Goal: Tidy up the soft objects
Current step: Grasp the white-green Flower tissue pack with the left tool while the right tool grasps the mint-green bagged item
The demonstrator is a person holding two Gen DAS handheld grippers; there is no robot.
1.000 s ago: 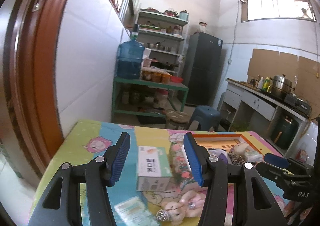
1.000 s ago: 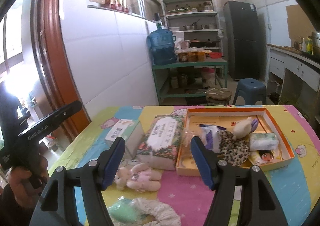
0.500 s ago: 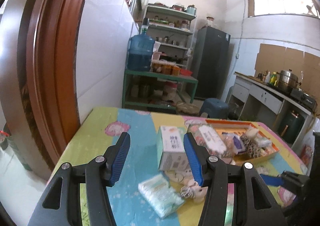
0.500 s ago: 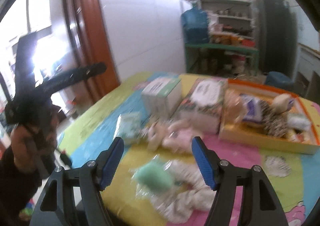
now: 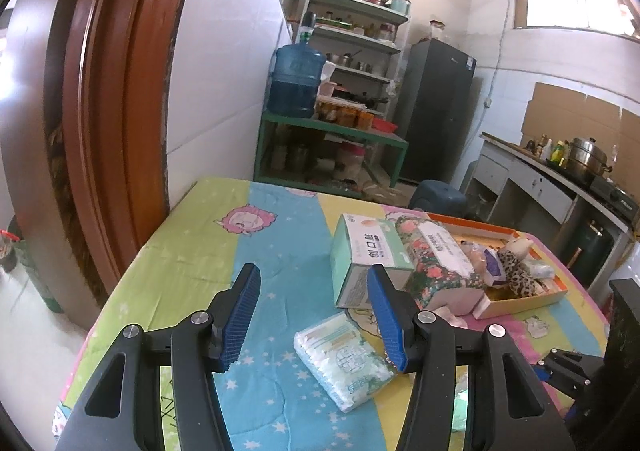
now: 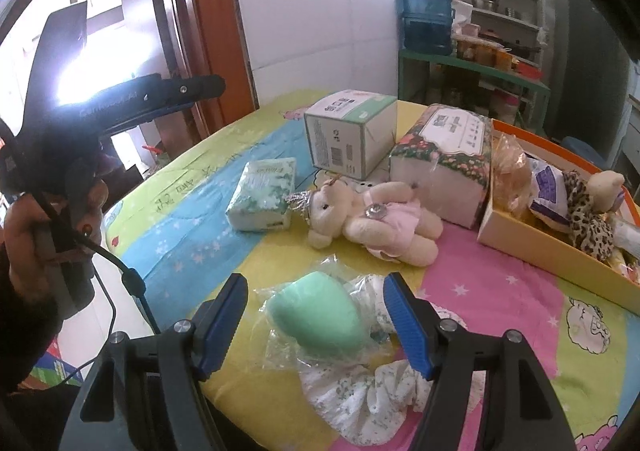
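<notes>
Several soft things lie loose on the bright patterned desk (image 6: 500, 263), awaiting a place in the orange tray (image 6: 532, 247) at its far right, where a leopard-print toy (image 6: 588, 207) and small packs already rest. Nearest is a mint-green pad in clear wrap (image 6: 320, 315), lying flat on a floral cloth (image 6: 360, 399), its long axis running from upper left to lower right in the right wrist view. The right claw (image 6: 316, 319) hangs over it, jaws spread wide to either side and not yet pressing; this reads as the approach to a pick. Beyond, a teddy bear in pink (image 6: 368, 219) lies on its back, head pointing left toward a tissue pack (image 6: 264, 195). The left claw (image 5: 312, 319), also spread and empty, hovers above that same pack.
</notes>
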